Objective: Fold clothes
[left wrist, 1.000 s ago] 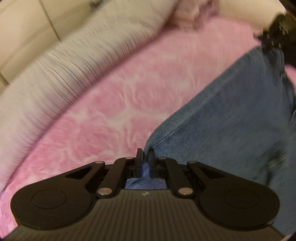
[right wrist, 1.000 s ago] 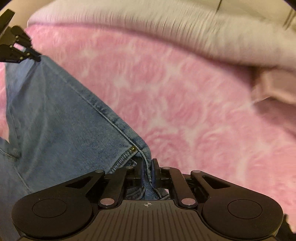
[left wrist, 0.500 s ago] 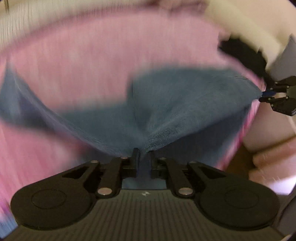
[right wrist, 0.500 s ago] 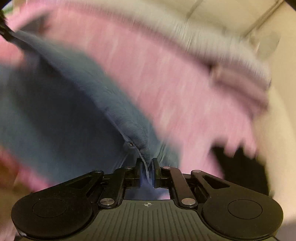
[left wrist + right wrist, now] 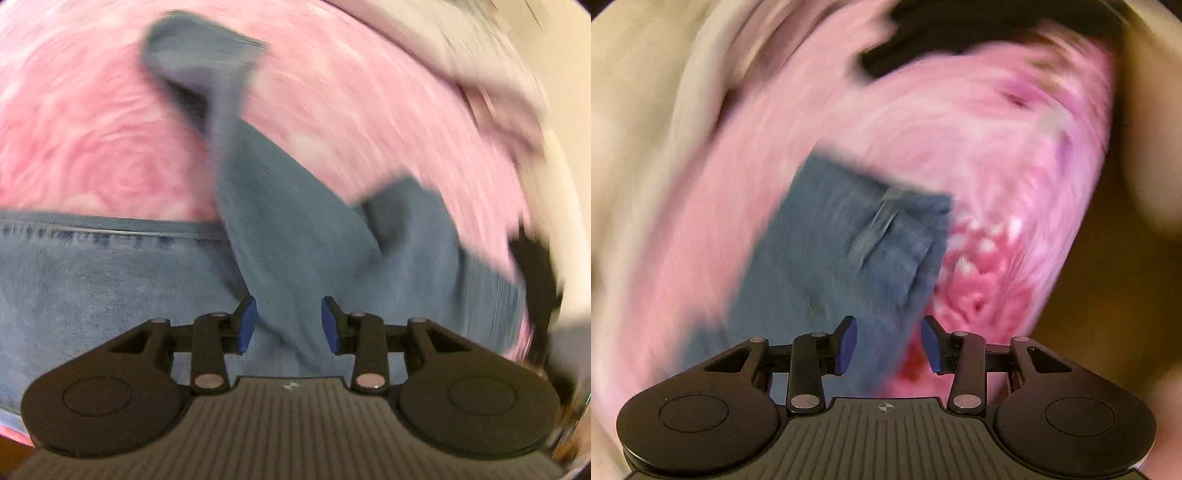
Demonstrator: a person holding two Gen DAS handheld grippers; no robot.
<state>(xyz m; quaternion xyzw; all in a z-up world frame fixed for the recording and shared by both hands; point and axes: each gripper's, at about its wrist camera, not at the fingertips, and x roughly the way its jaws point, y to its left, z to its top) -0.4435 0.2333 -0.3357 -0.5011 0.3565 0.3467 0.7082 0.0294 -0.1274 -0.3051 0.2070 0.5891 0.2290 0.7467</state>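
Observation:
Blue jeans (image 5: 110,280) lie on a pink patterned blanket (image 5: 92,147); both views are blurred by motion. In the left wrist view a fold of denim runs up from between the blue pads (image 5: 248,325) of my left gripper (image 5: 289,322), whose jaws are opening and no longer press on the cloth. In the right wrist view a doubled layer of the jeans (image 5: 831,251) stretches away from my right gripper (image 5: 888,344). Its jaws are opening too, with the denim edge lying between the pads but not pinched.
A pale cream blanket or pillow (image 5: 498,81) borders the pink blanket at the upper right of the left view and the left side (image 5: 639,147) of the right view. A dark gap (image 5: 960,29) shows beyond the blanket's far edge.
Both grippers were shut on the jeans' edge, swung across the blanket while rolling, and have now spread their jaws and released the denim, which lies folded over itself.

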